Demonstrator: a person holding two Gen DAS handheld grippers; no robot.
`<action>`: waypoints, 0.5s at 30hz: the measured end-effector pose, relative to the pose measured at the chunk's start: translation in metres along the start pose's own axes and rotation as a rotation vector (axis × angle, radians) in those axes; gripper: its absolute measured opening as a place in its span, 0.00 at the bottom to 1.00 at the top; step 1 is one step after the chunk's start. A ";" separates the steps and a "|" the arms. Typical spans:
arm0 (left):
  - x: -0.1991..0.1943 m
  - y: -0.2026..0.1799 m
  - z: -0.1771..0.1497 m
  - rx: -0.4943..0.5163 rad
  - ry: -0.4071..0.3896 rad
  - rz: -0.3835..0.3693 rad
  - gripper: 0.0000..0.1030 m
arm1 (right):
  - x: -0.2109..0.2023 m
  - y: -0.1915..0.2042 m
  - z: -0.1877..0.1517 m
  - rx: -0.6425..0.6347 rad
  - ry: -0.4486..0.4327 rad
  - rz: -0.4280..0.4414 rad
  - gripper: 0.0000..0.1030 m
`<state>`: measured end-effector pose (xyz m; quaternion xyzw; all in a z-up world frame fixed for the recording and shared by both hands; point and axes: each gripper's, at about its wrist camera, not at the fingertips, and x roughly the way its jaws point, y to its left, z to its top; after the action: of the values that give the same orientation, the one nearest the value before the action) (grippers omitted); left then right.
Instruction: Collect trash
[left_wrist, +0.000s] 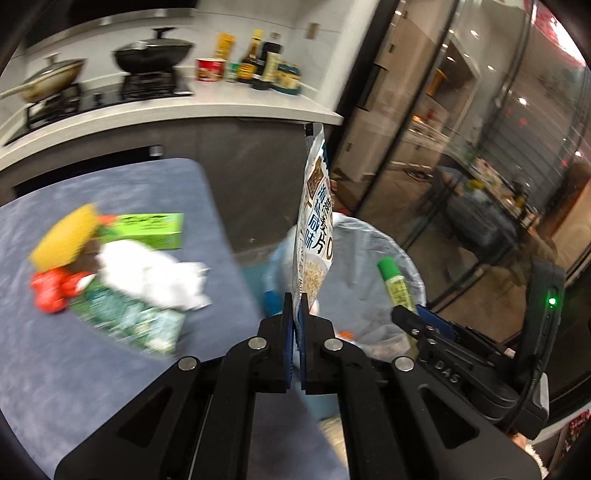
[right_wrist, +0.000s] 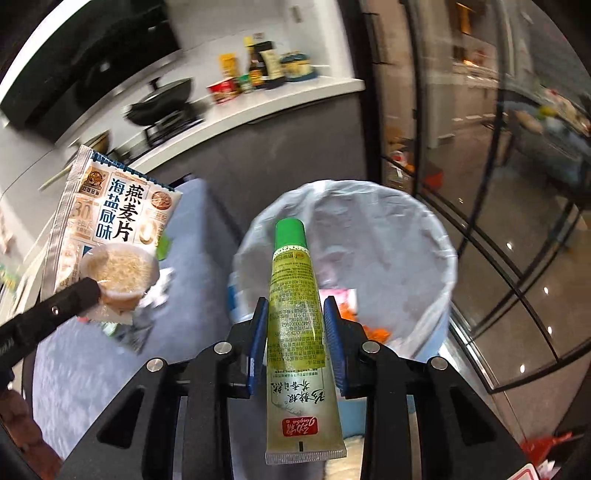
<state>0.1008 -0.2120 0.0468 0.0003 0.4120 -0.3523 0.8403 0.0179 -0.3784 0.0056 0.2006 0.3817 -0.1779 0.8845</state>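
My left gripper (left_wrist: 295, 301) is shut on an oatmeal packet (left_wrist: 314, 221), held upright at the near rim of the trash bin (left_wrist: 373, 236). The packet also shows in the right wrist view (right_wrist: 110, 221), left of the bin. My right gripper (right_wrist: 295, 314) is shut on a green-capped tube (right_wrist: 293, 288) that points over the bin (right_wrist: 439, 258), which is lined with a white bag. From the left wrist view the tube (left_wrist: 397, 284) hangs above the bin's right side. More trash lies on the blue table (left_wrist: 55, 350): a green box (left_wrist: 155, 230), crumpled tissue (left_wrist: 159, 277), a yellow wrapper (left_wrist: 66, 236), a red wrapper (left_wrist: 51, 290).
A kitchen counter (left_wrist: 221, 107) with a stove, pans (left_wrist: 151, 55) and sauce bottles (left_wrist: 258, 62) runs behind the table. Glass doors (left_wrist: 480, 184) stand to the right of the bin. Some orange and pink scraps (right_wrist: 347, 306) lie inside the bin.
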 end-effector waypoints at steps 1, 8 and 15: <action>0.010 -0.007 0.002 0.009 0.010 -0.007 0.02 | 0.004 -0.005 0.003 0.006 0.002 -0.010 0.28; 0.075 -0.041 0.015 0.054 0.090 -0.038 0.02 | 0.036 -0.028 0.014 0.022 0.019 -0.046 0.29; 0.091 -0.045 0.019 0.042 0.086 -0.008 0.24 | 0.029 -0.025 0.022 -0.009 -0.051 -0.085 0.46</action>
<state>0.1250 -0.3051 0.0088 0.0315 0.4404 -0.3638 0.8202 0.0380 -0.4152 -0.0082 0.1757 0.3679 -0.2188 0.8865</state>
